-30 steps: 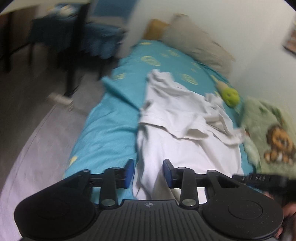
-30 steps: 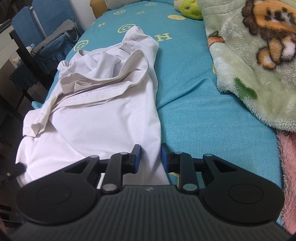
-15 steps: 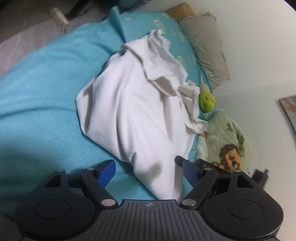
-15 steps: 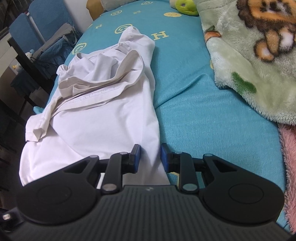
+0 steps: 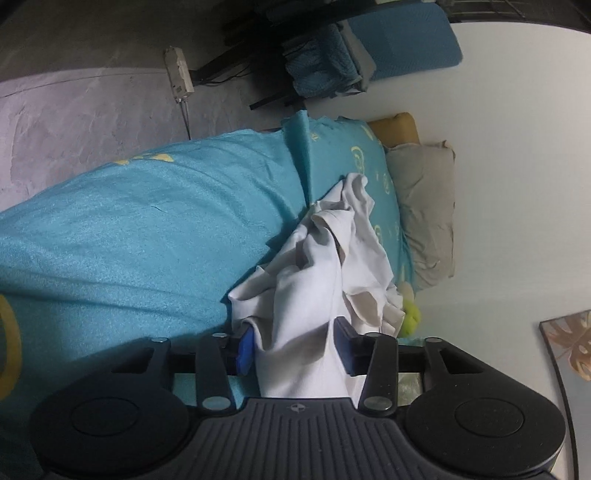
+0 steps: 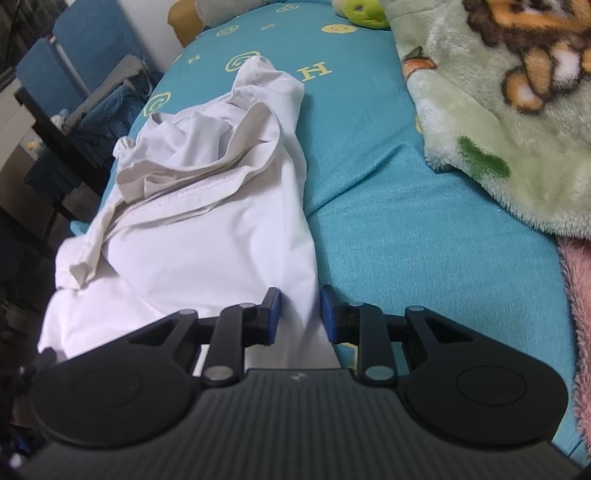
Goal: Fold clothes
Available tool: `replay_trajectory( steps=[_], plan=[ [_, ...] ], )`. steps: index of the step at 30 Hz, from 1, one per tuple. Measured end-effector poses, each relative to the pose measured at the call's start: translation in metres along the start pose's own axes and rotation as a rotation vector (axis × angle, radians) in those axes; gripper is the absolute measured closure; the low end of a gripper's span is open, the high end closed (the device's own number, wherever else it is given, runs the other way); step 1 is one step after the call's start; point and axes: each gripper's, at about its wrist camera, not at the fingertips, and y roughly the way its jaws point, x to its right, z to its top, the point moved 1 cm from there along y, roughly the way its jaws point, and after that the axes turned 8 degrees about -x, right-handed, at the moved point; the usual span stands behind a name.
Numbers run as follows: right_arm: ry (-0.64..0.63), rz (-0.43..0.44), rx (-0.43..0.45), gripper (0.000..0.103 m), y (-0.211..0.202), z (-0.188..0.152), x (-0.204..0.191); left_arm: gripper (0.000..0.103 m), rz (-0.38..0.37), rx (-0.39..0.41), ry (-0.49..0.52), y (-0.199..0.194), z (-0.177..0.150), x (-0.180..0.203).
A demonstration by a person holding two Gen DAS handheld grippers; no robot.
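A crumpled white garment (image 6: 207, 206) lies lengthwise on the teal bed sheet (image 6: 399, 221). My right gripper (image 6: 298, 314) sits over its near right hem, with cloth running between the blue pads, which stand a little apart. In the left wrist view the same white garment (image 5: 325, 280) bunches up between the pads of my left gripper (image 5: 295, 345), whose jaws stand fairly wide around the fabric at the garment's near left corner. The left view is rolled sideways.
A green fleece blanket with a lion print (image 6: 509, 110) covers the bed's right side, with a pink blanket (image 6: 580, 302) nearer. A green plush toy (image 6: 364, 13) and pillows (image 5: 424, 206) lie at the bed's head. A blue chair (image 6: 74, 66) and dark desk stand left.
My left gripper has rolled sideways, dropped onto the garment's near left corner and narrowed around the cloth. My right gripper has stayed at the right hem, the cloth shifting only slightly.
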Motion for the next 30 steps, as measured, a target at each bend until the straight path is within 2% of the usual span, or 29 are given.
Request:
replay_trajectory(
  steps=[2,6,7,8,9,10,11,13,14,15,18,23,28,30],
  plan=[
    [0.040,0.013,0.021,0.073,-0.009,0.002,0.003,0.031,-0.005,-0.032,-0.003,0.003,-0.002,0.000],
    [0.102,0.021,0.103,0.072,-0.046,0.004,0.006,0.027,-0.022,-0.092,0.010,0.009,-0.006,0.001],
    [0.111,0.067,0.113,0.070,-0.055,0.001,0.007,0.027,-0.029,-0.109,0.009,0.012,-0.007,0.001],
    [0.121,0.113,0.122,0.060,-0.064,-0.003,0.007,0.027,-0.032,-0.123,0.010,0.014,-0.007,0.001],
    [0.132,0.161,0.129,0.035,-0.072,-0.007,0.008,0.027,-0.036,-0.131,0.013,0.016,-0.007,0.000],
    [0.155,0.220,0.120,0.020,-0.075,-0.014,0.006,0.028,-0.047,-0.142,0.012,0.017,-0.007,0.000],
    [0.179,0.279,0.110,0.000,-0.079,-0.021,0.004,0.028,-0.059,-0.153,0.011,0.019,-0.007,0.000],
    [0.242,0.414,0.044,0.000,-0.075,-0.039,-0.001,0.037,-0.055,-0.159,0.011,0.023,-0.006,-0.002],
    [0.274,0.480,-0.008,0.000,-0.070,-0.047,-0.003,0.045,-0.048,-0.156,0.006,0.025,-0.005,-0.003],
    [0.304,0.511,-0.052,0.000,-0.062,-0.055,-0.006,0.055,-0.048,-0.150,-0.014,0.026,-0.004,-0.006],
    [0.392,0.600,-0.181,0.000,-0.038,-0.077,-0.014,0.068,-0.067,-0.131,-0.081,0.027,-0.001,-0.017],
    [0.589,0.664,-0.296,0.000,-0.003,-0.092,-0.006,0.084,-0.094,-0.103,-0.091,0.029,-0.001,-0.020],
    [0.674,0.645,-0.251,0.001,0.006,-0.092,0.007,0.090,-0.172,-0.068,-0.062,0.021,-0.003,-0.010],
    [0.706,0.623,-0.215,0.005,0.005,-0.091,0.014,0.091,-0.202,-0.055,-0.047,0.016,-0.002,-0.006]
  ],
)
